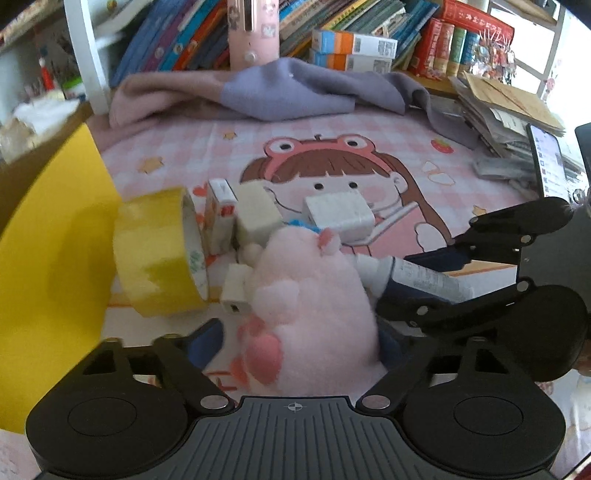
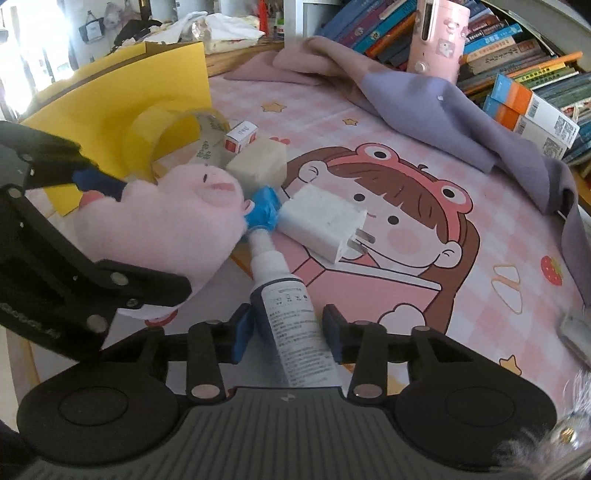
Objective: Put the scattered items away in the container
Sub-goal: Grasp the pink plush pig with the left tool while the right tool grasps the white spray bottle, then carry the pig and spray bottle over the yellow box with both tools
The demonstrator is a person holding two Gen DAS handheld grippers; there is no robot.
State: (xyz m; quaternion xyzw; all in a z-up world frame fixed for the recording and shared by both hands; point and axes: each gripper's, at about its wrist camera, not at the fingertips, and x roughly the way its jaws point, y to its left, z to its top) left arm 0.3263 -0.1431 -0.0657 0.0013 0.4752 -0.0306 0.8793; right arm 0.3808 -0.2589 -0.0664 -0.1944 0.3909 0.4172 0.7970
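A pink plush toy [image 1: 314,314] lies on the cartoon mat between the blue pads of my left gripper [image 1: 301,343], whose jaws are wide and straddle it; it also shows in the right wrist view [image 2: 170,221]. My right gripper [image 2: 288,328] straddles a white spray bottle [image 2: 291,325] with a gap on each side; the bottle also shows in the left wrist view [image 1: 413,277]. A yellow tape roll [image 1: 159,254], a small red-white box [image 1: 221,218], a cream block [image 1: 255,214], a white charger [image 2: 321,221] and a small white adapter [image 1: 234,291] lie close by. The yellow container [image 1: 48,266] stands at the left.
A purple-pink blanket [image 1: 277,88] lies at the back of the mat. Behind it stand books, a pink device [image 1: 253,33] and orange-blue boxes [image 1: 351,48]. A stack of papers [image 1: 509,118] and a phone [image 1: 546,162] are at the right.
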